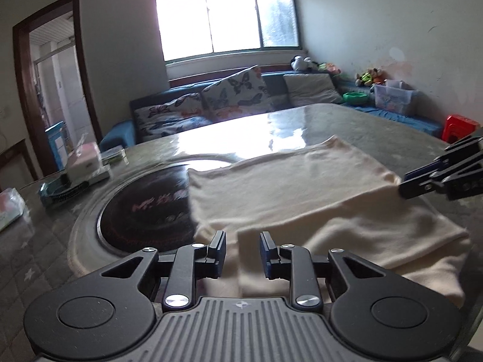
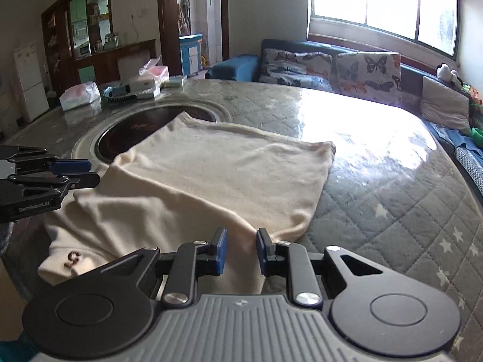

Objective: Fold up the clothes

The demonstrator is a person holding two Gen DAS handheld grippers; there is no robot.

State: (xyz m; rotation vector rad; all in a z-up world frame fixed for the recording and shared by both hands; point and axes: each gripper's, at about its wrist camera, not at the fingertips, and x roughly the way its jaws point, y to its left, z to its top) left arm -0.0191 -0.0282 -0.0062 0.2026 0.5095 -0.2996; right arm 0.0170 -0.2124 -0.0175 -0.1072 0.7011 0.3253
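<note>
both grippers (image 1: pixel 243 252) (image 2: pixel 241 250) (jaws apart) over cream garment (image 2: pixel 211 175)

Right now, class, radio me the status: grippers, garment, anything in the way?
Left gripper open, right gripper open, gripping nothing. Cream garment part-folded on table. Nothing blocking.

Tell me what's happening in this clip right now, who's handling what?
A person with a handheld gripper in each hand is folding a cream garment spread on a quilted, glass-topped table. Part of the cloth is already doubled over itself. Both the left gripper and the right gripper are open, low over the garment's near edge with cloth showing between the fingers, and neither has closed on it. The garment's far left corner overlaps a round dark inset in the tabletop.
</note>
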